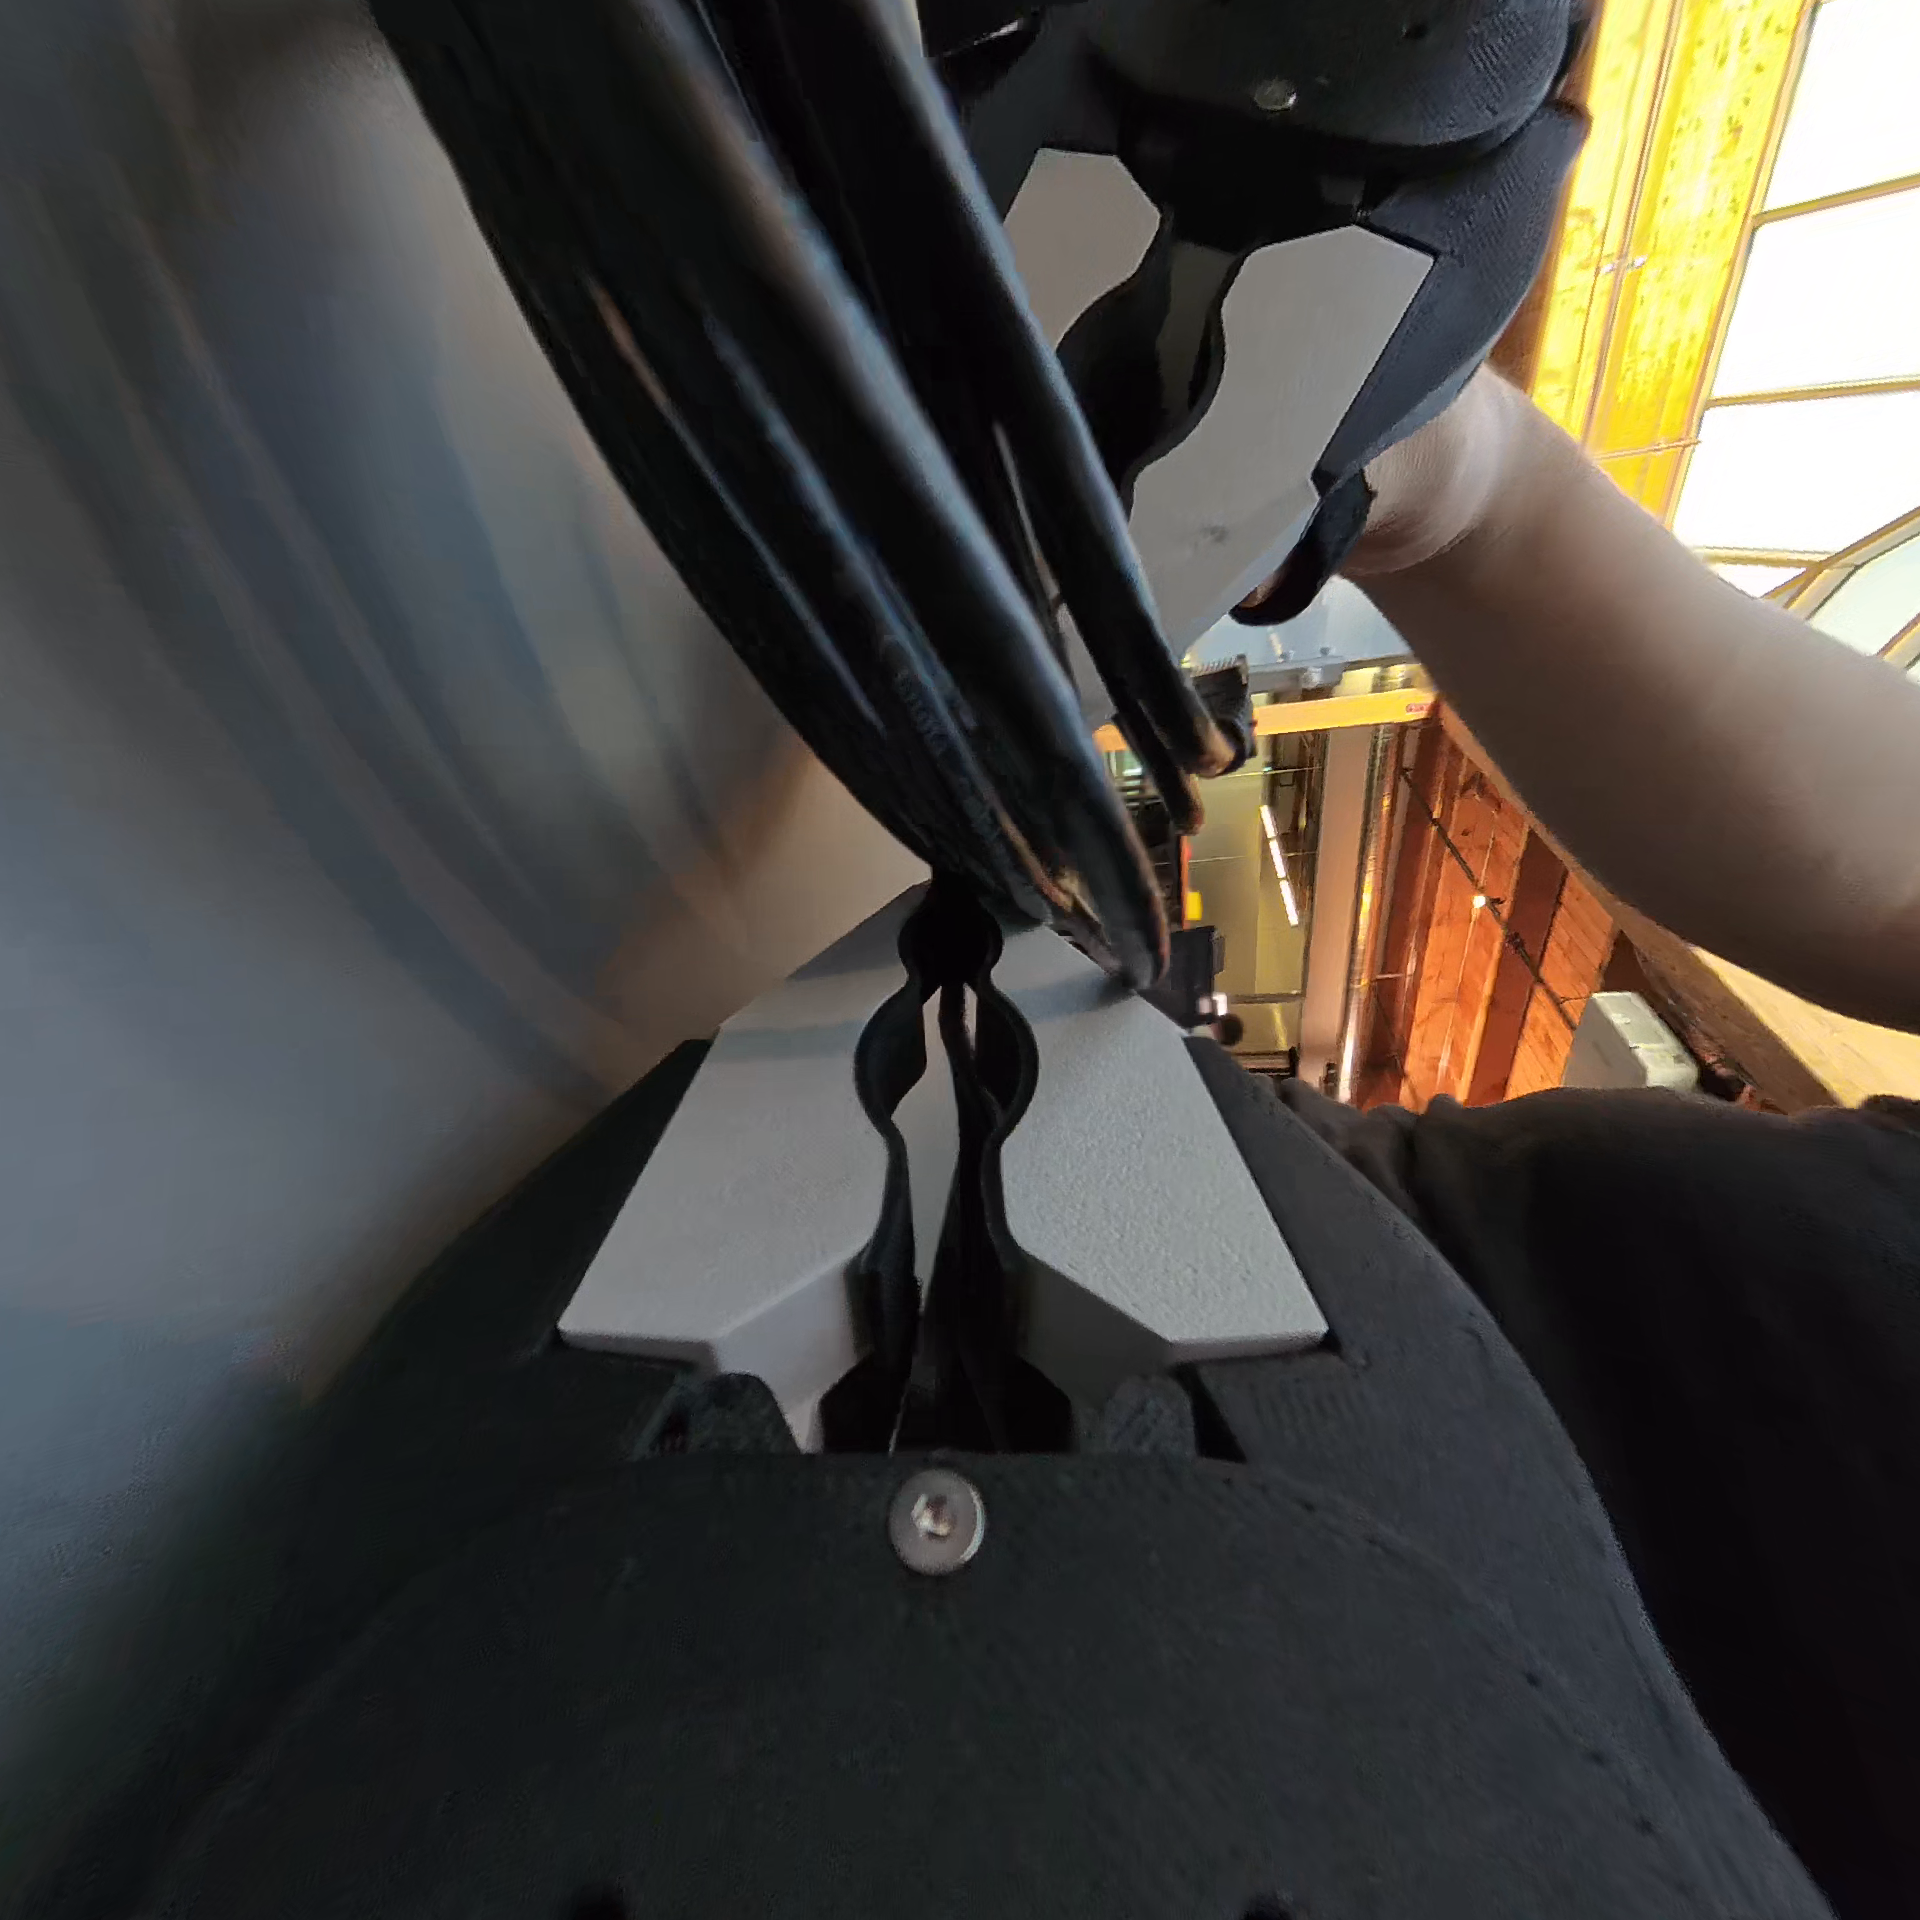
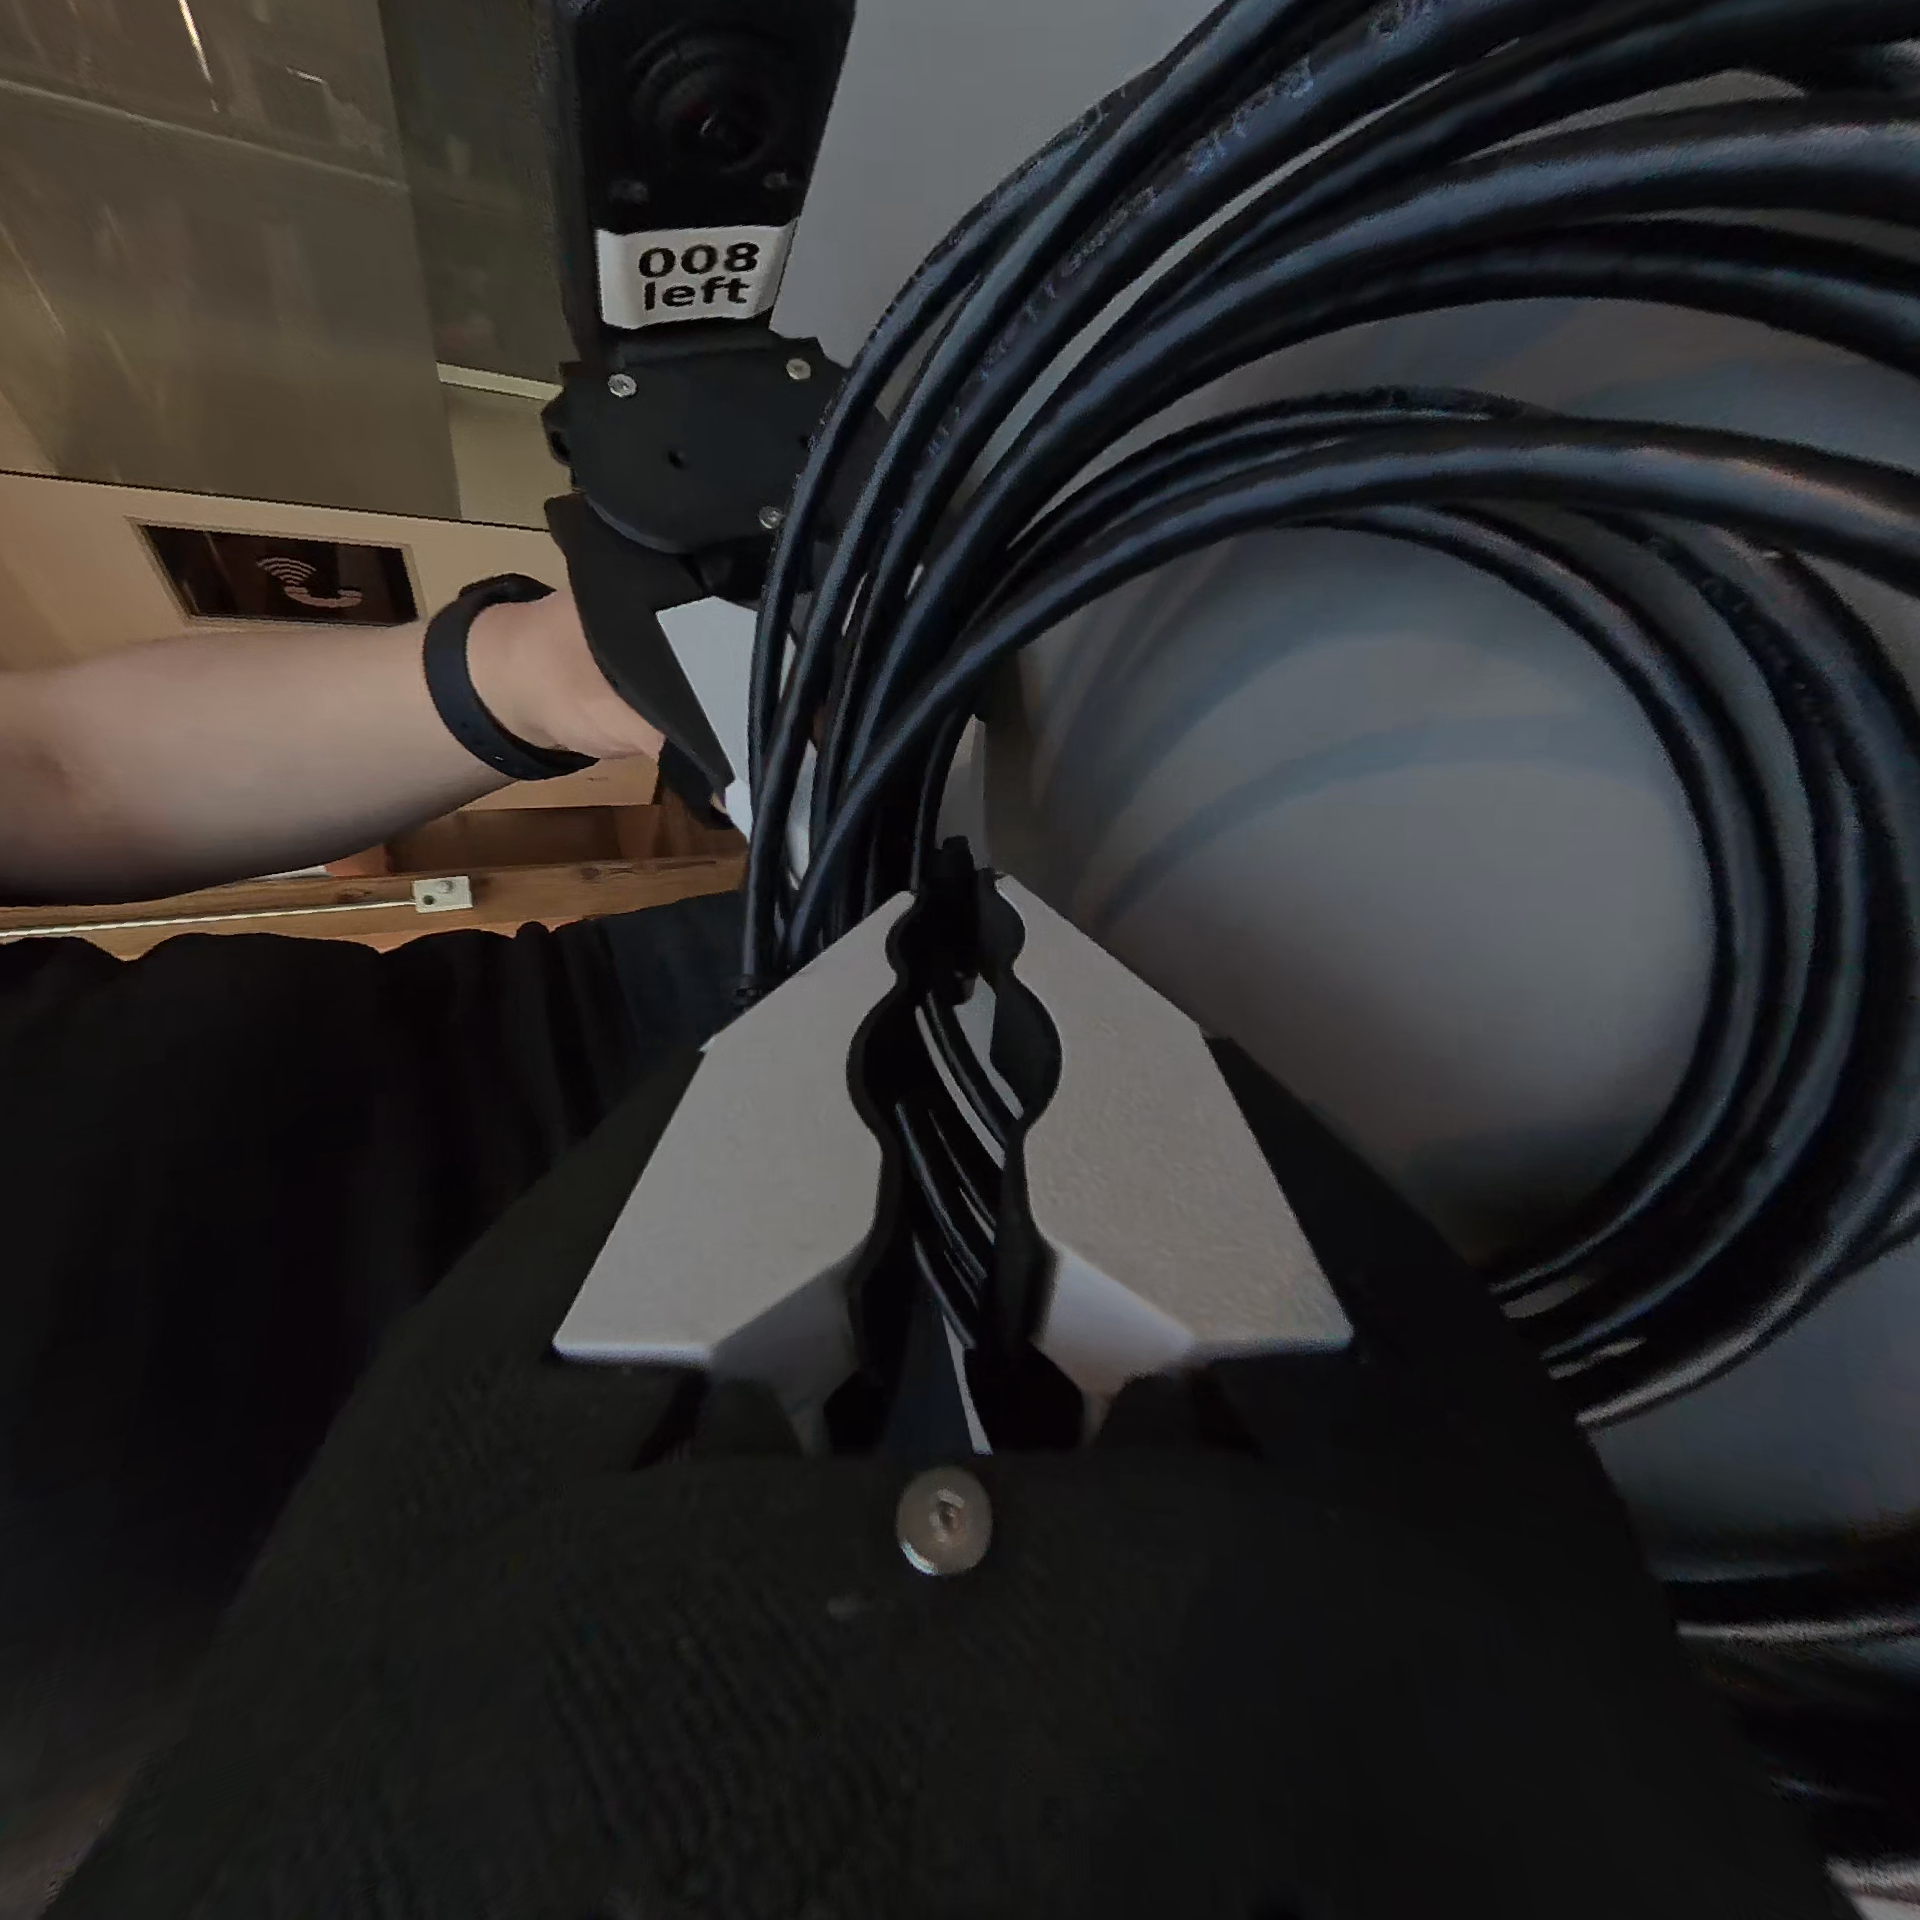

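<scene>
A coil of black cable (image 2: 1403, 436) hangs between my two grippers, held up in the air. My right gripper (image 2: 954, 935) is shut on several strands of the coil, which pass between its grey fingers (image 2: 769, 1164). My left gripper (image 1: 951, 935) is shut on strands of the same cable bundle (image 1: 831, 520), which rises up and to the left from its tips. A black connector (image 1: 1226, 707) shows at the cable's end. The right gripper also shows in the left wrist view (image 1: 1247, 395), above the bundle. The left gripper's body shows in the right wrist view (image 2: 686, 457), left of the coil.
A person's bare forearm (image 1: 1662, 748) reaches in from the right; the other forearm with a black wristband (image 2: 468, 675) comes from the left. A dark garment (image 2: 260, 1195) lies below. A blurred grey patch (image 2: 1403, 883) sits behind the coil. Wooden beams (image 1: 1475, 914) and yellow window frames (image 1: 1642, 208) are far off. Left and right tips are no more than a few centimetres apart.
</scene>
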Demonstrator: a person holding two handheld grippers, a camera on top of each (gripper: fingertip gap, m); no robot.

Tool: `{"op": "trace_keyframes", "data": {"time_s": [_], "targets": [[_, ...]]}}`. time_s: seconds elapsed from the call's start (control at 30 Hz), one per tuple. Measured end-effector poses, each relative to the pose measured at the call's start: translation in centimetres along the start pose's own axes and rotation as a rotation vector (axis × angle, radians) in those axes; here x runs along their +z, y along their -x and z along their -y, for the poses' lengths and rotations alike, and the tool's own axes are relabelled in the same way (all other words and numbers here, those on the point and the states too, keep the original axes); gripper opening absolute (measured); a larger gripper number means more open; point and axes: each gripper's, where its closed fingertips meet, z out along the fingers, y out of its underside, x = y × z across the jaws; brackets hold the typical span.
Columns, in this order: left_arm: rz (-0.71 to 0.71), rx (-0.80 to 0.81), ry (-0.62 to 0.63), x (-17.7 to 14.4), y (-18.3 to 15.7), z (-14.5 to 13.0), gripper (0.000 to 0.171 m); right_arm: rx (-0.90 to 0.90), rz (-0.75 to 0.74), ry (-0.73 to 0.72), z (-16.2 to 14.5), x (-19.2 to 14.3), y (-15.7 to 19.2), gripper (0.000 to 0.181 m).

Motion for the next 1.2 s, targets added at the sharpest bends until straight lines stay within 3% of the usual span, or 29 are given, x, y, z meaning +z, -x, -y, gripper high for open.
{"op": "trace_keyframes", "data": {"time_s": [0.1, 0.27, 0.3, 0.4, 0.53, 0.6, 0.73, 0.9, 1.03, 1.1, 1.2], "targets": [[-0.103, -0.149, -0.008, 0.1, -0.7, 0.1, 0.001, -0.012, -0.087, -0.03, 0.5, -1.0, -0.1, 0.004], [-0.1, -0.248, 0.112, -1.1, -0.6, -2.9, 0.013, 0.056, -0.276, -0.132, 1.6, -4.0, -1.5, 0.004], [-0.105, -0.279, 0.139, -1.4, -0.8, -3.6, 0.017, 0.07, -0.277, -0.142, 1.7, -4.3, -1.4, 0.003], [-0.098, -0.351, 0.214, -2.3, -0.9, -5.7, 0.005, 0.108, -0.271, -0.174, 2.1, -5.0, -1.3, 0.003], [0.014, -0.397, 0.229, -3.1, 0.2, -6.8, 0.0, 0.149, -0.196, -0.205, 2.7, -4.6, -0.1, 0.003], [0.037, -0.412, 0.211, -3.3, 0.1, -6.4, 0.0, 0.136, -0.154, -0.184, 2.6, -3.7, 1.2, 0.005], [-0.06, -0.47, 0.098, -3.8, -1.6, -3.5, 0.001, 0.058, -0.118, -0.097, 1.5, -0.8, 3.4, 0.005], [-0.019, -0.451, 0.072, -5.5, -0.7, -3.3, 0.016, 0.061, -0.097, -0.107, 1.1, 1.4, 3.2, 0.005], [0.046, -0.41, -0.035, -8.3, 0.1, -2.9, 0.029, 0.066, -0.08, -0.151, 1.4, 1.2, 3.1, 0.005], [0.086, -0.323, -0.1, -9.9, 0.0, -2.3, 0.034, 0.067, -0.069, -0.182, 1.7, 0.8, 3.2, 0.005], [0.132, -0.086, -0.084, -10.4, -1.6, -1.9, 0.044, 0.089, -0.044, -0.217, 1.8, 0.3, 3.1, 0.004]]}}
